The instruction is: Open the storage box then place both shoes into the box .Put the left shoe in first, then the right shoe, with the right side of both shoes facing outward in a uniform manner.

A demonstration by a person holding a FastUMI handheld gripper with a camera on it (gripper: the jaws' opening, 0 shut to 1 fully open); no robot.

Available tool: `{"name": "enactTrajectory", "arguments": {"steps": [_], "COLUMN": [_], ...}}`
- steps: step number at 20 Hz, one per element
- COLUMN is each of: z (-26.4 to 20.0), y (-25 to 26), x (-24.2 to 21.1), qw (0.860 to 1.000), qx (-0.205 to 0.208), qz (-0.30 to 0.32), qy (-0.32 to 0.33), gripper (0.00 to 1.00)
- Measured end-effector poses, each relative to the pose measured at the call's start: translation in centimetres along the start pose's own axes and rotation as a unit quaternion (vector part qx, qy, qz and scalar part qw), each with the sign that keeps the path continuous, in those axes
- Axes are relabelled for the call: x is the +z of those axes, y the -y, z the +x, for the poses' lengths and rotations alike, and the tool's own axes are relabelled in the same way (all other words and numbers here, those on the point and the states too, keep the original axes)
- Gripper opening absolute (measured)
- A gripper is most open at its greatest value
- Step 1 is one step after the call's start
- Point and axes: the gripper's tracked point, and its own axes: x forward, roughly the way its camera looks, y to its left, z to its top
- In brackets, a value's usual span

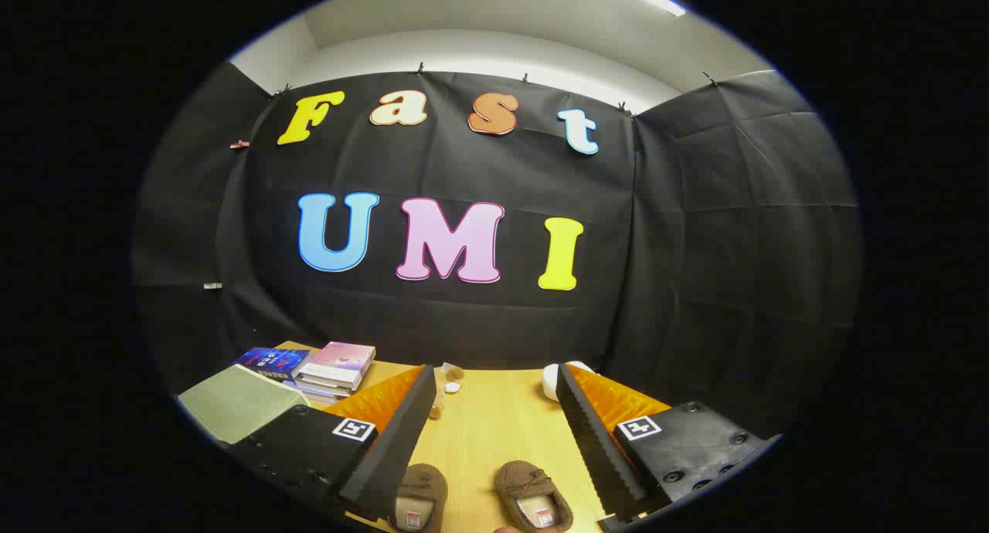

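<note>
1. Nearest of all, two brown slipper-like shoes lie on the wooden table (494,432), low between the fingers of the gripper (494,440). Their openings face up and pale insoles show inside.
2. The shoe on the left (421,498) sits just beside the left finger (390,456), partly tucked under its inner edge. Whether they touch cannot be told.
3. The shoe on the right (533,498) has a small bow on its upper. It lies a little apart from the right finger (595,440), with bare table showing between them.
4. A strip of table separates the two shoes; they lie side by side with toes pointing away from the camera.
5. The fingers are spread wide, holding nothing. Both hang above the table, and neither presses on a shoe.
6. Beyond the left finger, a grey-green flat box-like thing (236,402) rests at the table's left side. It may be the storage box, but this cannot be told for sure.
7. Behind it, a stack of books (332,367) lies near the table's far left corner.
8. Further on, between the fingertips, a few small pale objects (448,382) sit near the far edge; too small to identify.
9. A white rounded object (551,380) shows just beyond the right fingertip.
10. Farthest, the black cloth wall (695,247) closes the booth behind the table.
</note>
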Motion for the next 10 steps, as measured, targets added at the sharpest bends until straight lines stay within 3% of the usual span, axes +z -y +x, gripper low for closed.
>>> {"name": "enactTrajectory", "arguments": {"steps": [10], "z": [-1.4], "y": [-3.8], "x": [-1.4], "qw": [1.0], "qx": [0.005], "qz": [0.017], "qy": [-0.013], "gripper": [0.97]}}
